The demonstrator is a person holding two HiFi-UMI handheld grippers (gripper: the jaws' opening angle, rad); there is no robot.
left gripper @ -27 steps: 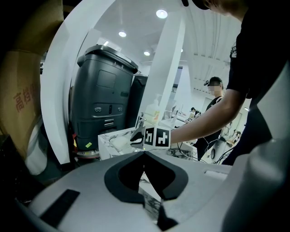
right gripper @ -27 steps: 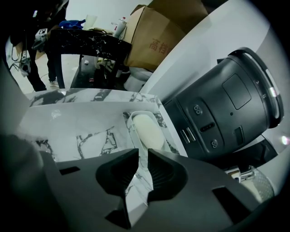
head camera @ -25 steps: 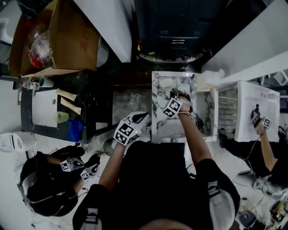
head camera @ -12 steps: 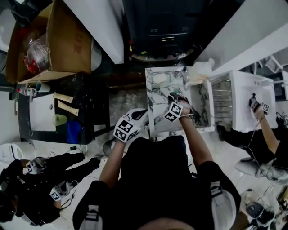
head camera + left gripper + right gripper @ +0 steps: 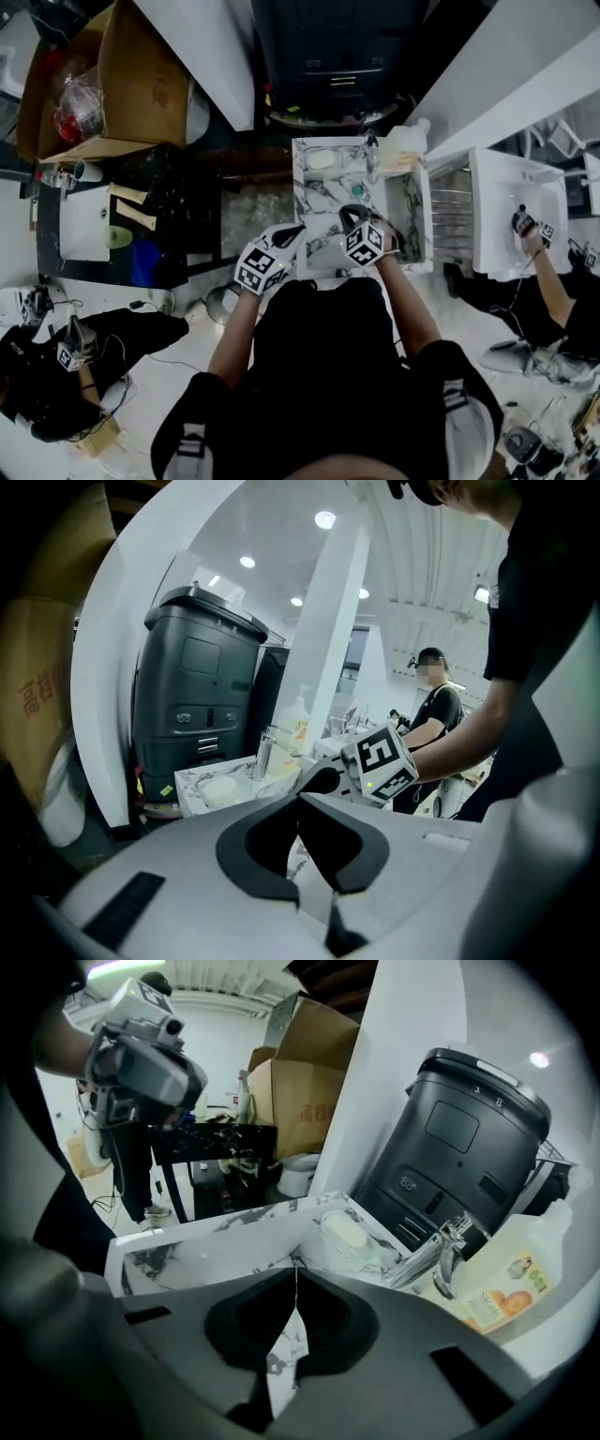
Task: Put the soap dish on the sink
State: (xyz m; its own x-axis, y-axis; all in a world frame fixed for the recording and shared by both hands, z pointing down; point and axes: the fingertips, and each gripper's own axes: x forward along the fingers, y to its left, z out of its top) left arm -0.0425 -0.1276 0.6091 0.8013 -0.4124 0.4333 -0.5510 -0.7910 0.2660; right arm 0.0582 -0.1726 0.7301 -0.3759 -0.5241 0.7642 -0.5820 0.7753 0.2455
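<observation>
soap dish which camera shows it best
The right gripper view: the soap dish sits large and unblocked on the sink's back corner, beside the faucet. The head view shows the soap dish small, from above; the left gripper view catches it small and distant.

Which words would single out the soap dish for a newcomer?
Start at the white black-veined marble sink. In its far-left corner, left of the chrome faucet, lies the soap dish: low, oval and pale, unlike the tall bottle opposite.
</observation>
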